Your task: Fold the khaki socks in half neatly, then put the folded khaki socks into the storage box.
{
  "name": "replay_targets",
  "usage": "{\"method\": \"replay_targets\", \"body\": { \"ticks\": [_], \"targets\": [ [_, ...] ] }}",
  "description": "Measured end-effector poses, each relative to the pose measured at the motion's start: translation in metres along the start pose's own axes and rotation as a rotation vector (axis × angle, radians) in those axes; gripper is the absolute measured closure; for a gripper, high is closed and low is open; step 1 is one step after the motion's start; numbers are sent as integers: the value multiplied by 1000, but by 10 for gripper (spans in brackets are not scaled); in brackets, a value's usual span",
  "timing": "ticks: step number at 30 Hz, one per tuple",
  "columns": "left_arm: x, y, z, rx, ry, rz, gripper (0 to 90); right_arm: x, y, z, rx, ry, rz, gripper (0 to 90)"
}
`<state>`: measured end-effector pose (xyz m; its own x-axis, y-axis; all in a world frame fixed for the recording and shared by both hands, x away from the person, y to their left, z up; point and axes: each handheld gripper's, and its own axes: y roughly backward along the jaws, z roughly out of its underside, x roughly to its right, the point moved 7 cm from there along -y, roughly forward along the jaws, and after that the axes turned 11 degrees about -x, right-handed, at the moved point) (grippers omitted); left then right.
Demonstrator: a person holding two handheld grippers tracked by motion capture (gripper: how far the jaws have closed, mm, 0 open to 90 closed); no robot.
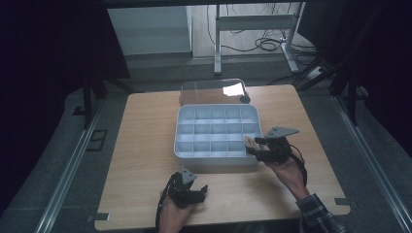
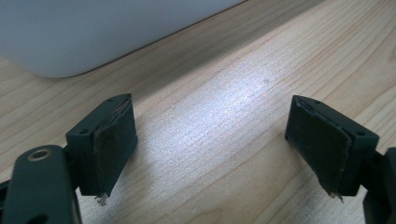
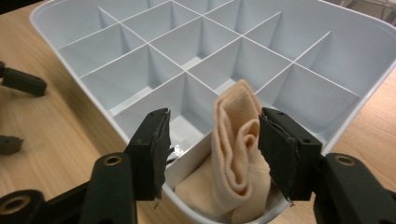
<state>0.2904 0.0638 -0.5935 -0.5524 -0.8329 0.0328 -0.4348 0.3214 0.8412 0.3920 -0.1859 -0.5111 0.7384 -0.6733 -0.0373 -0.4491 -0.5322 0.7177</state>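
Beige folded cloth (image 3: 236,154) stands upright in the white tray's (image 3: 336,51) near corner cell, between the right tongs' (image 3: 212,144) parted jaws, leaning on one; left tongs (image 2: 210,144) gape, idle.

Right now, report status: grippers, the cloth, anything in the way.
Left gripper open over bare wooden table. Right gripper open, folded peach cloth between its fingers, standing in a corner compartment of the white divided plastic tray. Nothing in the way.

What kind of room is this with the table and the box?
Probably a lab or workshop set up for recording handling work. A lone wooden table stands on a grey floor with dark surroundings, a metal desk frame with loose cables sits behind it, and a divided grey tray rests on the table.
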Motion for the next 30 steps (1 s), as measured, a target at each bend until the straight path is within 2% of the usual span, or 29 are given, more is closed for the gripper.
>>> {"method": "replay_targets", "body": {
  "ticks": [5, 15, 30],
  "targets": [
    [0, 0, 0, 1, 1, 0, 164, -3, 3, 0, -13, 1, -16, 381],
    [0, 0, 0, 0, 0, 0, 164, -6, 9, 4, -32, 1, -3, 289],
    [0, 0, 0, -2, -2, -1, 164, -12, 25, 13, -22, 11, -13, 189]
  ]
}}
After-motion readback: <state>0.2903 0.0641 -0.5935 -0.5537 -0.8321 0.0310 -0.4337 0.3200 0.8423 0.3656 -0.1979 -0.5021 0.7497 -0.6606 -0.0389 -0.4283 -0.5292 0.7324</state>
